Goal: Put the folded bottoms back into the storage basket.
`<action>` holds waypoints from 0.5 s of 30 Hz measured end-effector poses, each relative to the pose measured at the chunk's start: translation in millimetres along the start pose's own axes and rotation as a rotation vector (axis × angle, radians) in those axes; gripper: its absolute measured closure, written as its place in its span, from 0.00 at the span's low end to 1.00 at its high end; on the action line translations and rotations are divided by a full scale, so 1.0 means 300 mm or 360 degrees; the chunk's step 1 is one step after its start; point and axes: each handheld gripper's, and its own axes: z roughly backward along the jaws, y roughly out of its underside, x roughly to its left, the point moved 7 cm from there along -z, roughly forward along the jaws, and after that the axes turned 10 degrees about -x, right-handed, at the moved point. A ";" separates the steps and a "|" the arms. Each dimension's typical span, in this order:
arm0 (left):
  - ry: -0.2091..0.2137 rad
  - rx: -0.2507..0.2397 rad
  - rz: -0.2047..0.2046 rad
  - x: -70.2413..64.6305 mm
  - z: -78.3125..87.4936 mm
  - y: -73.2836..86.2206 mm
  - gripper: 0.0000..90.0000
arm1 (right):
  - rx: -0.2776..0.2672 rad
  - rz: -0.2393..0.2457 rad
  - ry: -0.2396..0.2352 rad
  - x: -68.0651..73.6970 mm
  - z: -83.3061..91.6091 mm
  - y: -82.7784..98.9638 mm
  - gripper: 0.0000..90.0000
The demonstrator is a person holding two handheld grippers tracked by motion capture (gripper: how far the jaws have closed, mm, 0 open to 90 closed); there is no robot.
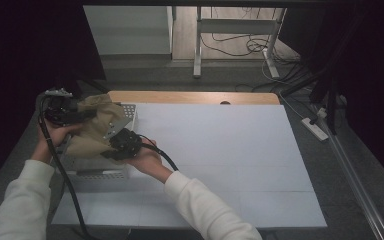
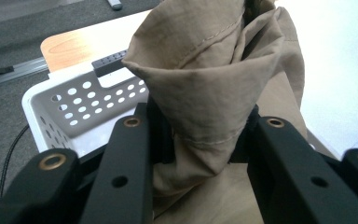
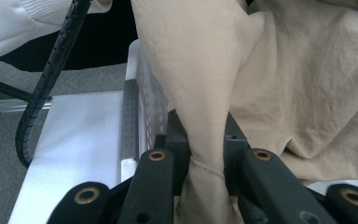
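Observation:
A crumpled tan cloth (image 1: 96,129) hangs over a white perforated basket (image 1: 93,173) at the table's left edge. My left gripper (image 1: 75,116) is at the cloth's far left side, shut on a bunched fold of it. In the left gripper view the tan cloth (image 2: 209,88) rises between the black jaws of the left gripper (image 2: 200,135), above the basket (image 2: 70,105). My right gripper (image 1: 116,145) is at the cloth's near right side, also shut on it. In the right gripper view a hemmed strip of the cloth (image 3: 200,93) is pinched in the right gripper (image 3: 205,140) beside the basket's wall (image 3: 144,88).
A white sheet (image 1: 220,155) covers most of the wooden table (image 1: 190,97). A black cable (image 1: 62,175) trails from the left gripper toward the near edge. Beyond the table stand a desk frame (image 1: 235,30), floor cables and a power strip (image 1: 315,128).

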 end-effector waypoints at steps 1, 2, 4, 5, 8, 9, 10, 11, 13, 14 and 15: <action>-0.0006 -0.0004 0.0010 0.003 -0.007 0.001 0.75 | -0.0001 -0.0001 0.0000 -0.003 -0.001 0.001 0.87; -0.0011 -0.0007 0.0023 0.005 -0.013 0.001 0.74 | -0.0007 -0.0015 0.0003 -0.008 -0.003 0.003 0.86; -0.0064 -0.0015 0.0040 0.017 -0.038 0.002 0.69 | 0.0004 -0.0027 0.0009 -0.021 -0.008 0.008 0.84; -0.0103 -0.0023 0.0078 0.024 -0.049 0.000 0.59 | 0.0016 -0.0050 0.0016 -0.032 -0.017 0.014 0.78; -0.0177 -0.0024 0.0119 0.026 -0.062 -0.008 0.31 | 0.0030 -0.0121 0.0063 -0.053 -0.028 0.025 0.50; -0.0178 -0.0029 0.0108 0.018 -0.060 -0.013 0.28 | -0.0005 -0.0185 0.0050 -0.055 -0.021 0.021 0.42; -0.0182 -0.0032 0.0089 0.010 -0.057 -0.018 0.27 | -0.0027 -0.0207 0.0068 -0.058 -0.013 0.017 0.38; -0.0185 -0.0033 0.0074 0.004 -0.054 -0.022 0.27 | -0.0040 -0.0199 0.0088 -0.060 -0.002 0.014 0.37; -0.0170 -0.0037 0.0039 -0.015 -0.046 -0.032 0.27 | -0.0062 -0.0181 0.0107 -0.064 0.020 0.009 0.36; -0.0153 -0.0036 0.0019 -0.028 -0.042 -0.036 0.27 | -0.0066 -0.0178 0.0112 -0.066 0.030 0.009 0.36; -0.0145 -0.0034 0.0006 -0.036 -0.039 -0.038 0.27 | -0.0081 -0.0175 0.0125 -0.068 0.045 0.008 0.36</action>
